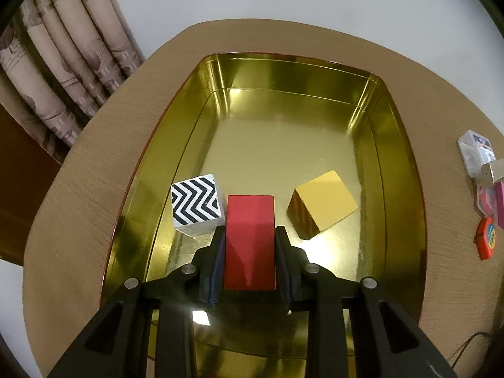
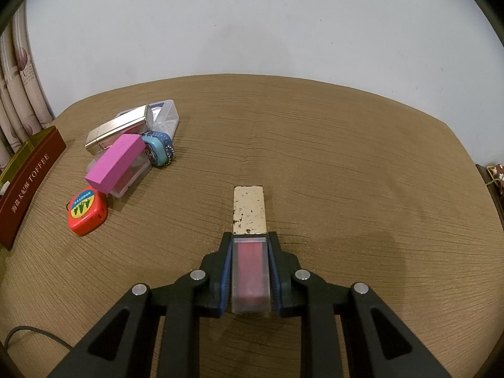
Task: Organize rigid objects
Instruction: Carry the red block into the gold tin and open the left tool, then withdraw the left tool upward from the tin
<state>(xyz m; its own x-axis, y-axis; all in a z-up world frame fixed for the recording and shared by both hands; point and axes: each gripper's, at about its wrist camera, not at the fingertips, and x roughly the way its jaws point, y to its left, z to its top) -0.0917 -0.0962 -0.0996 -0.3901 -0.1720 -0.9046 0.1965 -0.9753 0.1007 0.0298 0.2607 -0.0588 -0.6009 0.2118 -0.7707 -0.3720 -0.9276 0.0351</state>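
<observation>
The brown table [image 2: 330,145] carries a gold tin [image 1: 400,145], an orange tape measure [image 2: 87,212] and, seemingly, stacked small cases [image 2: 126,145].

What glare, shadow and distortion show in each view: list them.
Left wrist view: bright glare patches on the shiny gold metal tin, mirrored reflections on its walls, fisheye bending of its rim. Right wrist view: soft even light, faint shadow on the brown wooden table, whose far edge is bowed.

Tin [image 1: 400,145]: glossy gold metal inside, mirror-like. Red block [image 1: 250,239]: matt paint. Zigzag cube [image 1: 196,201]: matt, slightly rough. Bench [image 2: 315,145]: matt wood grain. Clear case [image 2: 251,275]: smooth plastic, worn speckled cap [image 2: 249,209].
</observation>
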